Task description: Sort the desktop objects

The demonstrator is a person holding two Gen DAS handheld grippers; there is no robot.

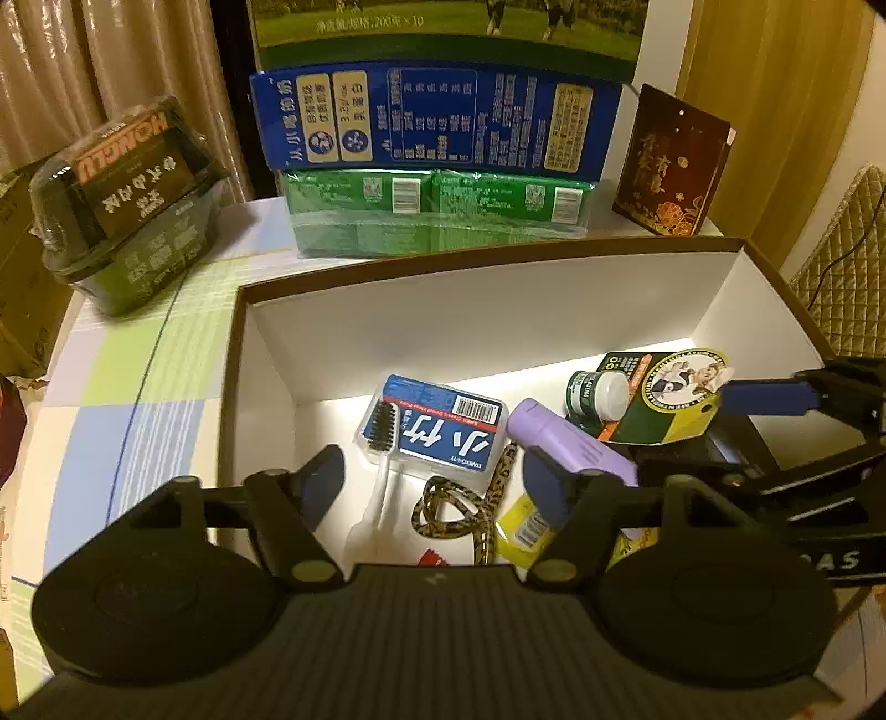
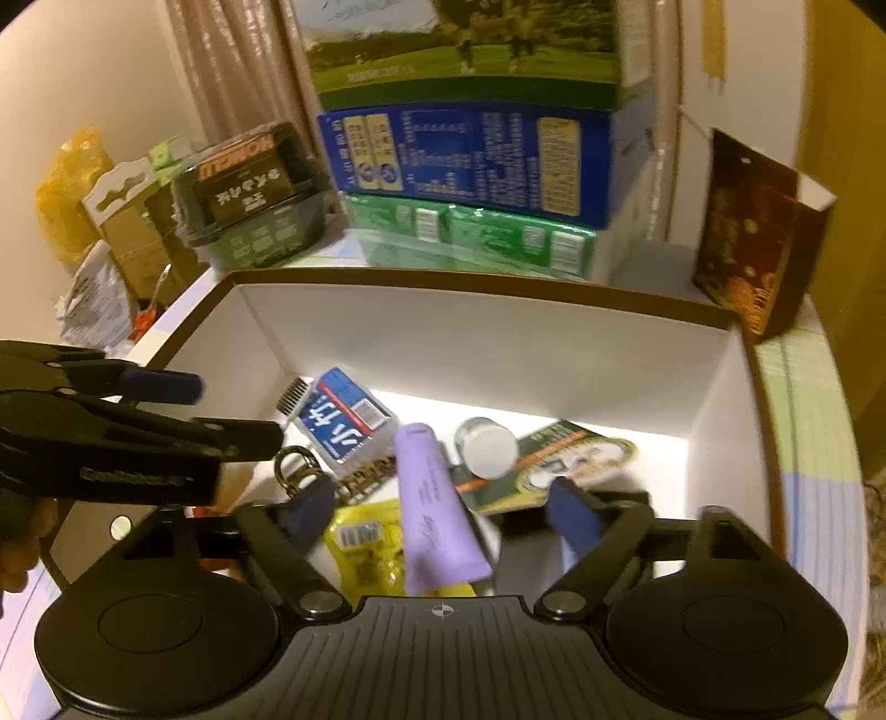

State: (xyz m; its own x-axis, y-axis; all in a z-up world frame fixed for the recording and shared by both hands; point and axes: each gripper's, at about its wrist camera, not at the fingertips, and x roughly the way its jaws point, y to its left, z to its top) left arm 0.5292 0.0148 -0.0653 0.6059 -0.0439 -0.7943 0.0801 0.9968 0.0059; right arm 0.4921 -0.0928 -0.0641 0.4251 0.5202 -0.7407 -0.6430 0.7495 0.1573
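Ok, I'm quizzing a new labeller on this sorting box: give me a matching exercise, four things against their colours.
Things:
1. tube
2. toothbrush bristles
3. jar cap
4. packet beside the tube

Colours:
a. yellow
b. white
c. purple
d. black

Pairs: 1-c, 2-d, 3-b, 4-a

"HONGLU" is printed, upside down, on the black bowl-shaped package (image 1: 130, 205), "小竹" in white on the blue label of the clear floss-pick case (image 1: 437, 426), "200" and "10" on the green carton (image 1: 448, 30) at the back, and "3.2g" on the blue carton (image 1: 437, 124) beneath it.
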